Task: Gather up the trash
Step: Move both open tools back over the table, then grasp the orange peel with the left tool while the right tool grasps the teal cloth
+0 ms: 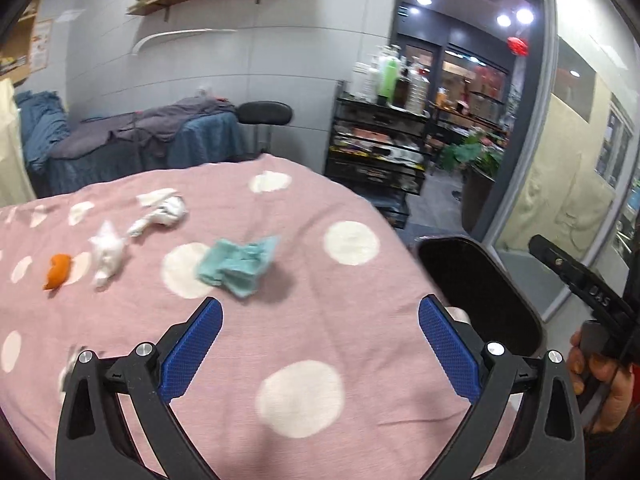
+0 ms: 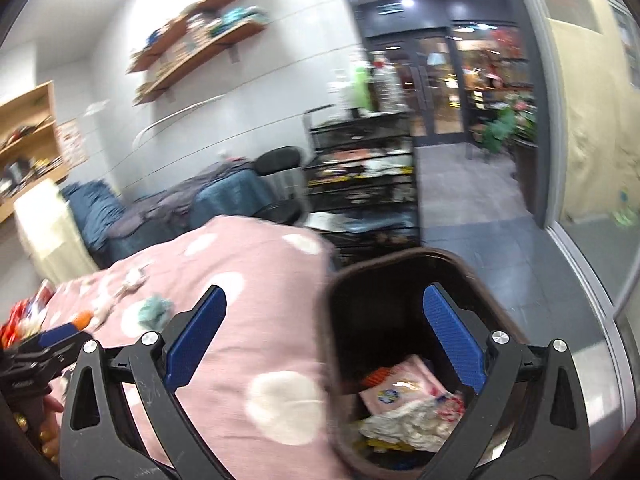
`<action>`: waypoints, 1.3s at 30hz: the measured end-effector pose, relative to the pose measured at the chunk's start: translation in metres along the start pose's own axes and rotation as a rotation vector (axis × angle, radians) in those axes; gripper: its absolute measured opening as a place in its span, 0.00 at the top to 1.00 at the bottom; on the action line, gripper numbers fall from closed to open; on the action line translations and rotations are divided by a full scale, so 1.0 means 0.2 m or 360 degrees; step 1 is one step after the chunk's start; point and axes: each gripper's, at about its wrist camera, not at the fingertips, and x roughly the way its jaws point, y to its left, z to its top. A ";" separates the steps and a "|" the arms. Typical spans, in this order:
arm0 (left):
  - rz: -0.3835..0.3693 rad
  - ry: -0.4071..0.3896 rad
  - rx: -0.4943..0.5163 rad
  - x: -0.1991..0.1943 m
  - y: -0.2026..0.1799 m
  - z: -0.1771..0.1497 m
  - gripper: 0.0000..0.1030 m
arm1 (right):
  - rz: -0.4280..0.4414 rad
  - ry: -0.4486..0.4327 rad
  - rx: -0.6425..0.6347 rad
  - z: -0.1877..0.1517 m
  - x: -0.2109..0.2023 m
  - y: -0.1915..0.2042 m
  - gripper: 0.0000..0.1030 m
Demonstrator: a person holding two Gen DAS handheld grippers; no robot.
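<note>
On a pink dotted cloth (image 1: pixel 280 320) lie a crumpled teal tissue (image 1: pixel 238 264), two white tissue wads (image 1: pixel 107 251) (image 1: pixel 160 210) and an orange peel (image 1: pixel 58 271). My left gripper (image 1: pixel 320 320) is open and empty, a little short of the teal tissue. My right gripper (image 2: pixel 324 312) is open and empty above the rim of a dark bin (image 2: pixel 384 272) beside the table. The bin holds pink and white wrappers (image 2: pixel 404 400). The bin also shows in the left wrist view (image 1: pixel 472 280).
A black wire rack (image 1: pixel 376 148) with bottles stands beyond the table's far edge. A bed with blue and grey covers (image 1: pixel 132 140) and a black stool (image 1: pixel 264 114) are at the back. Glass doors (image 2: pixel 592 200) are on the right. Red snack packets (image 2: pixel 24 312) lie at the table's left.
</note>
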 end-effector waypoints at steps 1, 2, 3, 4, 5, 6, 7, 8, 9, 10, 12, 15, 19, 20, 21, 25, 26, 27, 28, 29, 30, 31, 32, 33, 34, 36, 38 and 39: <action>0.0017 -0.0006 -0.0020 -0.02 0.04 0.00 0.05 | 0.0040 0.0003 -0.0028 0.01 0.01 0.05 0.05; 0.0029 -0.0008 -0.0040 -0.03 0.08 -0.01 0.05 | 0.0073 0.0006 -0.0049 0.01 0.02 0.09 0.05; 0.0057 -0.0014 -0.0068 -0.05 0.14 -0.01 0.05 | 0.0131 0.0020 -0.0082 0.02 0.04 0.15 0.05; 0.0085 -0.0022 -0.0089 -0.07 0.19 -0.02 0.05 | 0.0163 0.0032 -0.0103 0.03 0.05 0.19 0.05; 0.0134 -0.0031 -0.0114 -0.09 0.25 -0.03 0.05 | 0.0196 0.0046 -0.0126 0.03 0.06 0.24 0.05; 0.0163 -0.0037 -0.0126 -0.10 0.29 -0.04 0.05 | 0.0238 0.0063 -0.0150 0.04 0.08 0.29 0.05; 0.0213 -0.0041 -0.0145 -0.12 0.35 -0.05 0.05 | 0.0292 0.0088 -0.0173 0.04 0.09 0.34 0.05; 0.0247 -0.0041 -0.0156 -0.13 0.39 -0.06 0.05 | 0.0333 0.0109 -0.0187 0.05 0.11 0.38 0.05; 0.0286 -0.0040 -0.0168 -0.14 0.43 -0.08 0.05 | 0.0377 0.0137 -0.0205 0.05 0.13 0.43 0.05; 0.0336 -0.0032 -0.0180 -0.16 0.49 -0.10 0.05 | 0.0422 0.0172 -0.0228 0.06 0.15 0.49 0.05; 0.0388 -0.0008 -0.0205 -0.17 0.58 -0.12 0.05 | 0.0485 0.0214 -0.0266 0.05 0.19 0.58 0.05; 0.0434 0.0044 -0.0341 -0.19 0.77 -0.17 0.05 | 0.0552 0.0312 -0.0354 0.01 0.26 0.74 0.05; 0.0495 0.0093 -0.0475 -0.20 0.96 -0.18 0.05 | 0.0596 0.0478 -0.0437 -0.05 0.40 0.92 0.05; 0.0498 0.0097 -0.0481 -0.19 1.00 -0.17 0.05 | 0.0604 0.0517 -0.0455 -0.07 0.43 0.95 0.05; 0.0496 0.0104 -0.0488 -0.18 1.03 -0.17 0.05 | 0.0624 0.0556 -0.0468 -0.08 0.47 0.98 0.05; 0.0516 0.0120 -0.0501 -0.12 1.14 -0.12 0.05 | 0.0600 0.0683 -0.0540 -0.13 0.61 1.09 0.05; 0.0516 0.0127 -0.0508 -0.09 1.17 -0.11 0.05 | 0.0599 0.0705 -0.0552 -0.14 0.64 1.10 0.05; 0.0507 0.0142 -0.0515 -0.07 1.20 -0.09 0.05 | 0.0595 0.0728 -0.0566 -0.14 0.67 1.11 0.05; 0.0506 0.0167 -0.0517 -0.04 1.23 -0.07 0.05 | 0.0588 0.0755 -0.0581 -0.14 0.71 1.13 0.05; 0.0524 0.0187 -0.0509 -0.01 1.26 -0.04 0.05 | 0.0577 0.0784 -0.0592 -0.15 0.74 1.14 0.05; 0.0551 0.0194 -0.0500 0.02 1.29 -0.01 0.05 | 0.0568 0.0799 -0.0599 -0.14 0.77 1.15 0.05; 0.0561 0.0206 -0.0501 0.05 1.33 0.00 0.05 | 0.0558 0.0815 -0.0612 -0.14 0.80 1.16 0.05; 0.0561 0.0221 -0.0513 0.08 1.36 0.02 0.05 | 0.0551 0.0828 -0.0629 -0.14 0.83 1.17 0.05; 0.0557 0.0232 -0.0538 0.11 1.39 0.03 0.05 | 0.0543 0.0840 -0.0647 -0.14 0.86 1.19 0.05; 0.0550 0.0239 -0.0556 0.14 1.43 0.04 0.05 | 0.0530 0.0856 -0.0662 -0.15 0.89 1.20 0.05; 0.0557 0.0259 -0.0555 0.19 1.46 0.07 0.05 | 0.0506 0.0904 -0.0677 -0.17 0.96 1.22 0.08; 0.0570 0.0285 -0.0538 0.24 1.49 0.09 0.07 | 0.0506 0.0944 -0.0662 -0.18 1.01 1.22 0.23; 0.0568 0.0288 -0.0530 0.26 1.49 0.09 0.10 | 0.0512 0.0973 -0.0654 -0.19 1.03 1.23 0.35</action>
